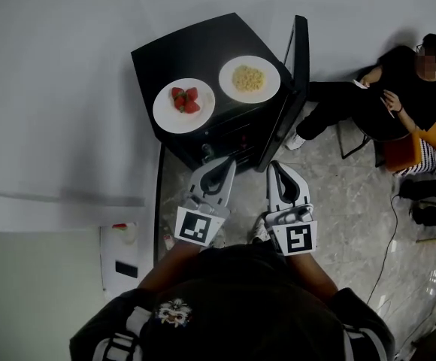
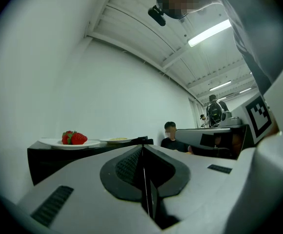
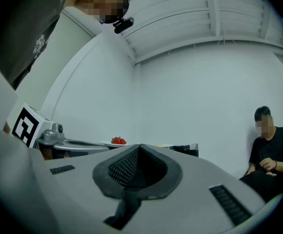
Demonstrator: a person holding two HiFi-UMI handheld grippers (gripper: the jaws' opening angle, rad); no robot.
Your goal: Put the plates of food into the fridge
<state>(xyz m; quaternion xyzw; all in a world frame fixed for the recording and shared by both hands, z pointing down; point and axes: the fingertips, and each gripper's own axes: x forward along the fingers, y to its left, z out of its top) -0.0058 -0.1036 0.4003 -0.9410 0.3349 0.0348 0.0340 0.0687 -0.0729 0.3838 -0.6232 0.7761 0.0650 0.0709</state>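
A small black fridge (image 1: 195,51) stands against the white wall (image 1: 52,89), and its door (image 1: 301,74) is swung open toward the room. Both plates sit on the fridge's flat top, not inside. The round white plate with red strawberries (image 1: 165,116) is nearer the front left corner. The round white plate with pale yellow food (image 1: 269,89) lies just beside it, toward the door side. The two rims are close, but I cannot tell whether they touch.

The person holds both tools out in front of the fridge, below its front edge and clear of the plates. The left gripper (image 1: 228,164) has its jaws pressed together, with nothing between them. The right gripper (image 1: 273,165) is clenched the same way and is also empty. The two point toward the fridge, side by side and a little apart.

Off to the right, well apart from the fridge, a person in black (image 1: 402,81) sits on a chair on the grey marbled floor (image 1: 338,194).
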